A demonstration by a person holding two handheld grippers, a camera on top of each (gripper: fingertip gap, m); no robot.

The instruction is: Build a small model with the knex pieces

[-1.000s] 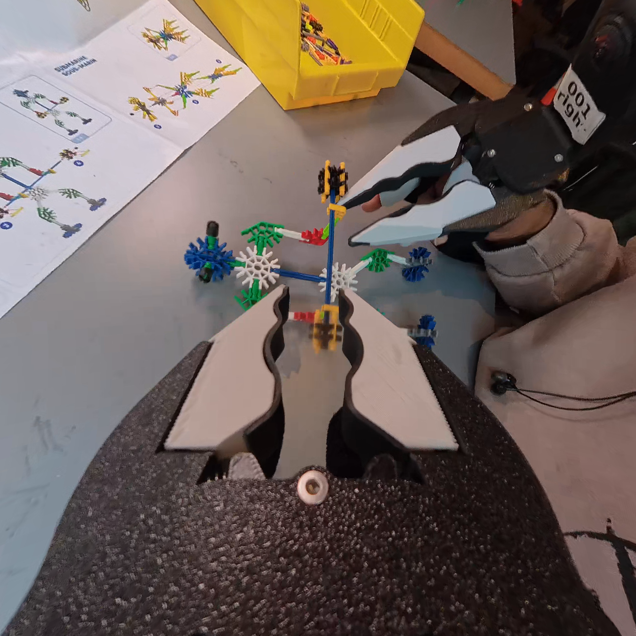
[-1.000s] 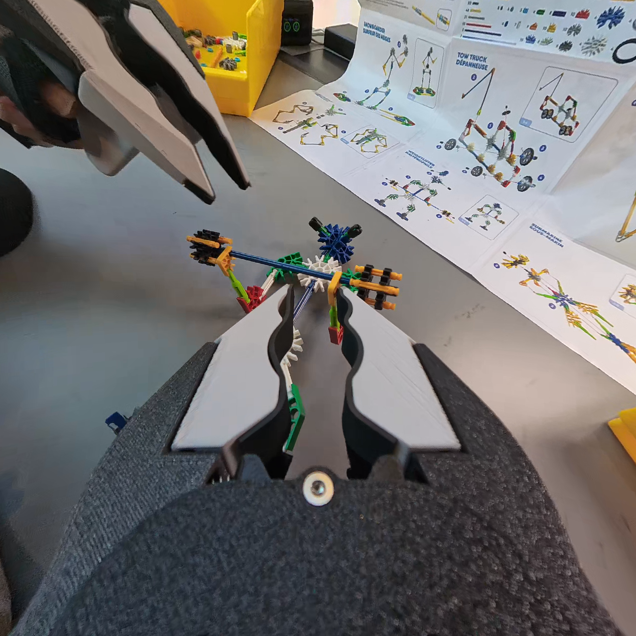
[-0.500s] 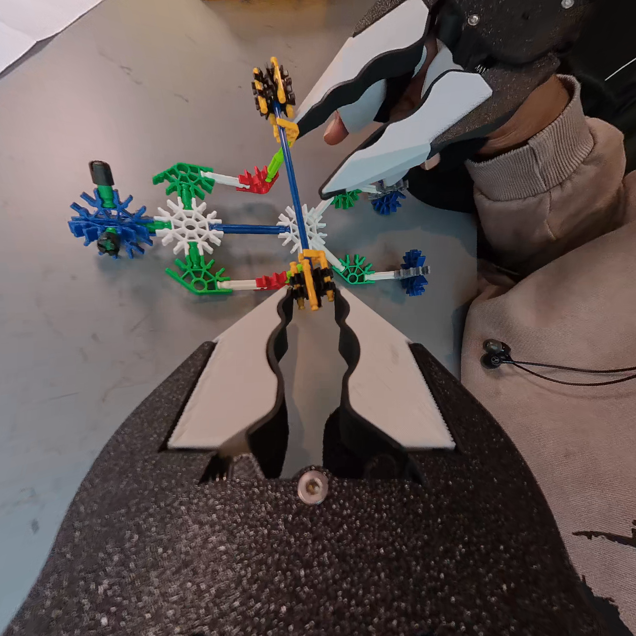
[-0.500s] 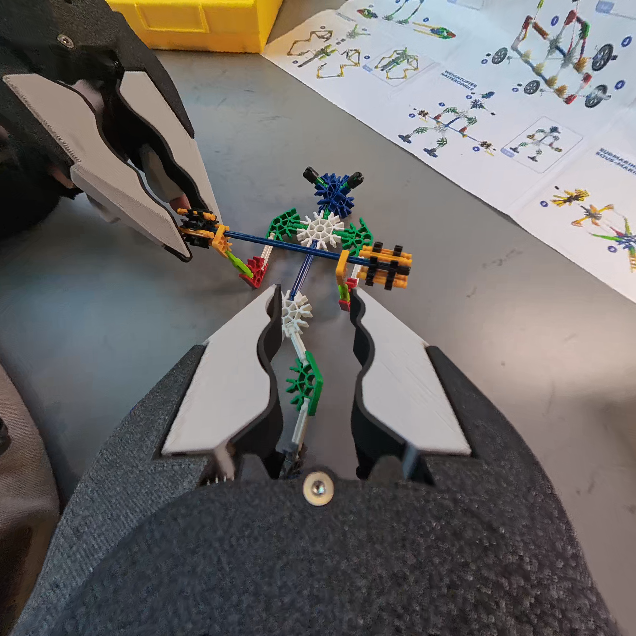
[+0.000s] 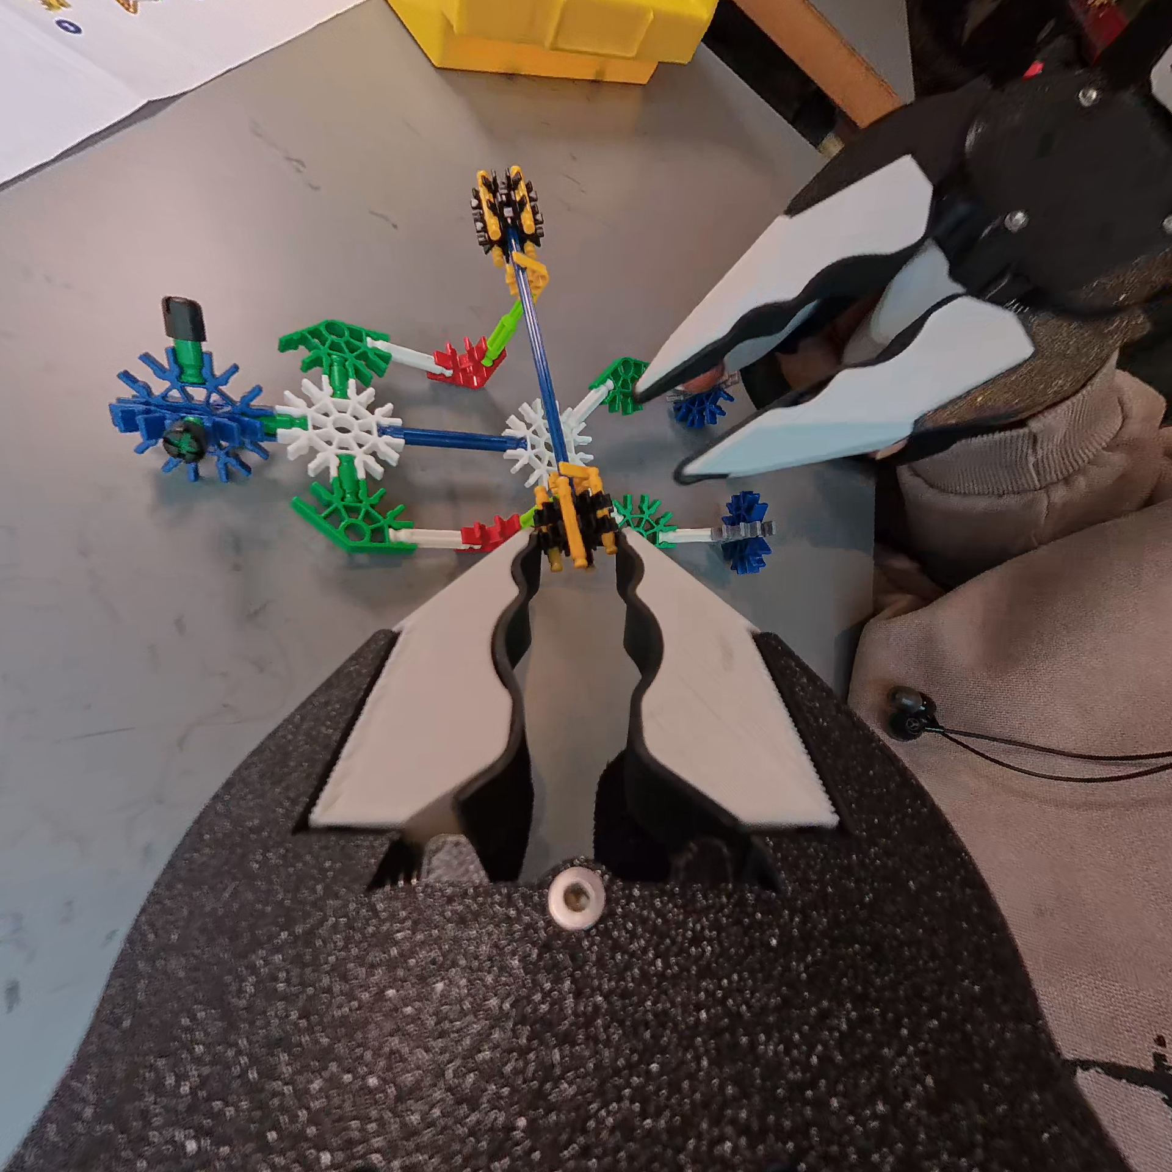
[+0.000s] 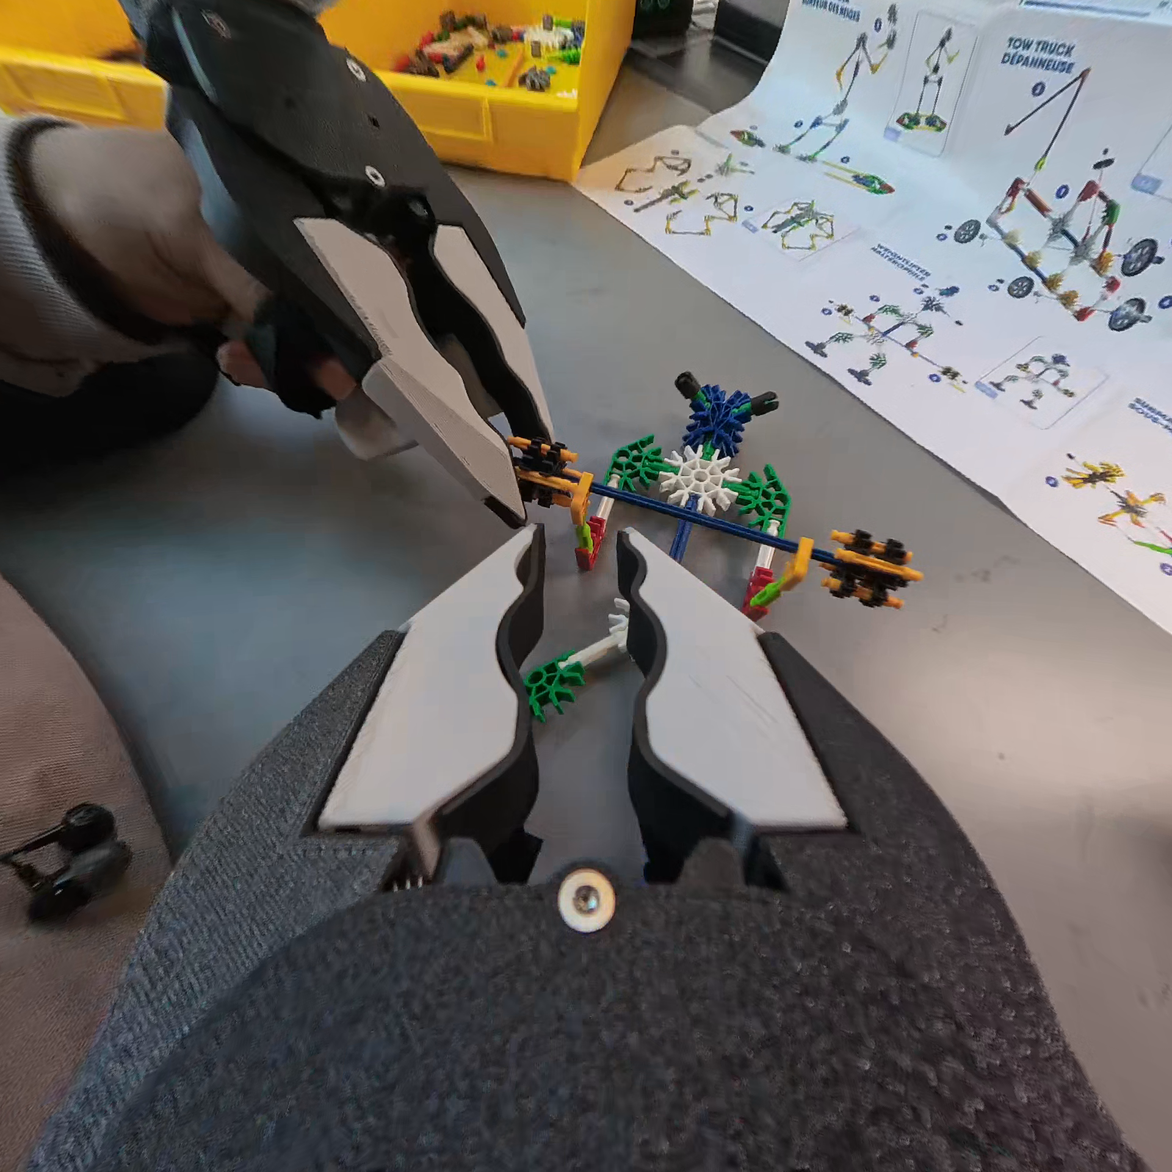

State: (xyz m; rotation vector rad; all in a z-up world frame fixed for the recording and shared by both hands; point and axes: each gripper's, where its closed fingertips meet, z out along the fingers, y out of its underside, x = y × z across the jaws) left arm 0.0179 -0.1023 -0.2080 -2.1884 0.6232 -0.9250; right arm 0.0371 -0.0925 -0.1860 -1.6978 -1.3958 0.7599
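Observation:
A rod-and-connector toy model lies on the grey table, with white snowflake hubs, green and blue connectors and a yellow-black wheel at each end of a long blue rod. My left gripper is shut on the near yellow-black wheel; it also shows in the right wrist view. My right gripper is open and empty, low over the model's tail. A green connector on a white rod lies between its fingers. In the left wrist view the right gripper has its upper tip at that green connector.
A yellow parts bin stands at the back and also shows in the left wrist view. A printed instruction sheet covers the table's right side. The person's beige sleeve and black earbuds are close by. Less than 4 cm separates the two grippers' tips.
My left gripper came down from above the model and closed on the yellow-black wheel. My right gripper narrowed its jaws and shifted, so the tail hub now lies under its right finger.

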